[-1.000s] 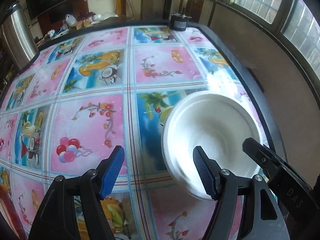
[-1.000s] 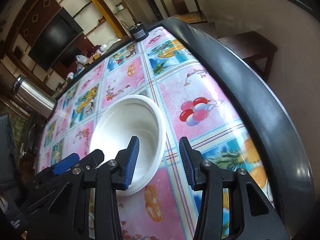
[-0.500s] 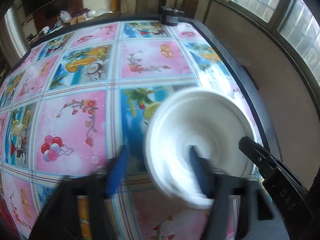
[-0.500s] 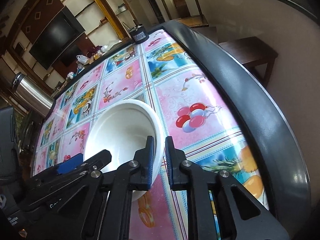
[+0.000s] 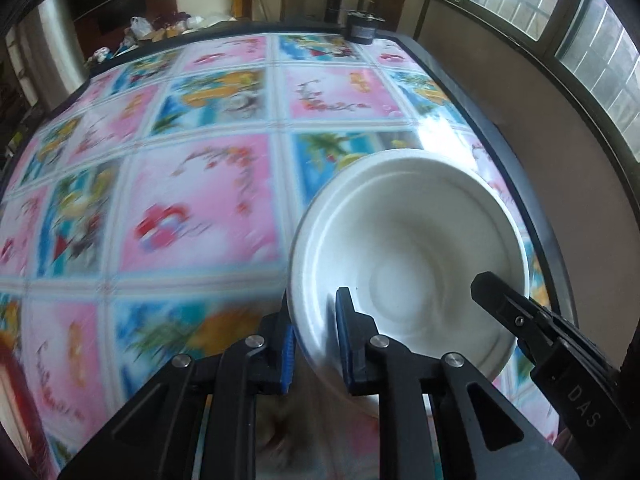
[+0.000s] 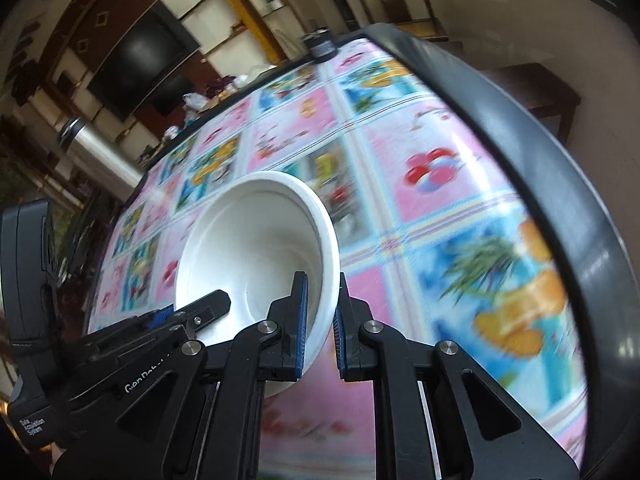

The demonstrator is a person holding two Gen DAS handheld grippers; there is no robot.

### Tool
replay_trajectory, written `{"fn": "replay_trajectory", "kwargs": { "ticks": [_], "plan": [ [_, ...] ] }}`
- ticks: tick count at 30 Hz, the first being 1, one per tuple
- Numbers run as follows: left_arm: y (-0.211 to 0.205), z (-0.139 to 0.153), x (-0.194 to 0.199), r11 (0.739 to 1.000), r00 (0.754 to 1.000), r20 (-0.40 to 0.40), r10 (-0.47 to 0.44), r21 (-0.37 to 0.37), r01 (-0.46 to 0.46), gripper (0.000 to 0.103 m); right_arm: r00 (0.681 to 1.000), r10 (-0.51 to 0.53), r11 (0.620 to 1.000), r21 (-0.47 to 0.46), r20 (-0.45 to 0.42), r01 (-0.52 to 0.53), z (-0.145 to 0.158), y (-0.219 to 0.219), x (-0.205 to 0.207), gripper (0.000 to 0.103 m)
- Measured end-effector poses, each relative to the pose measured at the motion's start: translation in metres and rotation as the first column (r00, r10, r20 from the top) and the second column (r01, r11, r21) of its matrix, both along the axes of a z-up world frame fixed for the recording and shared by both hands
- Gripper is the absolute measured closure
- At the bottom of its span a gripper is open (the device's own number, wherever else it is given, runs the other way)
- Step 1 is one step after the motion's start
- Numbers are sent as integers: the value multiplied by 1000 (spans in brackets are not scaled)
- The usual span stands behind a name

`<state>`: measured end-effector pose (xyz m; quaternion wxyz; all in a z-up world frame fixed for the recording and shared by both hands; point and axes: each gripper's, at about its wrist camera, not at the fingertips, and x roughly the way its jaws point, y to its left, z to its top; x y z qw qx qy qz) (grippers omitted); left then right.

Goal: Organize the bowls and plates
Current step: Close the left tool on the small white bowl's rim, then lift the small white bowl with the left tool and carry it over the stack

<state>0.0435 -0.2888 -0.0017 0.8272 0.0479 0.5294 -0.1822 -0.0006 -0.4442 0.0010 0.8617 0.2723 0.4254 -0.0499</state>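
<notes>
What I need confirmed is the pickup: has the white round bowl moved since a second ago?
Yes. The white round bowl has tipped up off the patterned tablecloth it lay flat on; its near rim is now raised.

bowl over table near its right edge; left gripper on near-left rim, right gripper opposite

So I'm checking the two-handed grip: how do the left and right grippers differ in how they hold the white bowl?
The left gripper clamps the white bowl at its left rim; the right gripper clamps the opposite, right rim. In the right wrist view the left gripper reaches in from the left; in the left wrist view the right gripper enters from the right. Both have one pad inside the bowl, one outside, and are shut.
</notes>
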Motion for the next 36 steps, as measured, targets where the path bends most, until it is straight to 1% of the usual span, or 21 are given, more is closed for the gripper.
{"fn": "replay_trajectory", "kwargs": {
  "ticks": [4,10,13,19,25,36],
  "plan": [
    [30,4,-22,999,999,21,35,33,-36,86,999,48,999,2,-3,-48,0,35,-13,92],
    [84,6,-52,994,994,58,90,50,-93,86,992,124,992,-12,-3,-124,-2,90,-35,92],
    [106,8,-64,991,990,85,115,58,-120,86,988,157,988,-6,-5,-157,-3,110,-41,92],
    [144,11,-80,984,981,98,167,44,-171,86,978,209,978,-5,-4,-209,-1,150,-48,92],
    [172,22,-95,978,971,135,198,34,-204,86,968,251,968,-33,5,-251,11,180,-49,92],
    [212,39,-100,966,953,162,256,-11,-258,86,950,310,949,-70,35,-307,37,222,-45,92]
  ]
}}
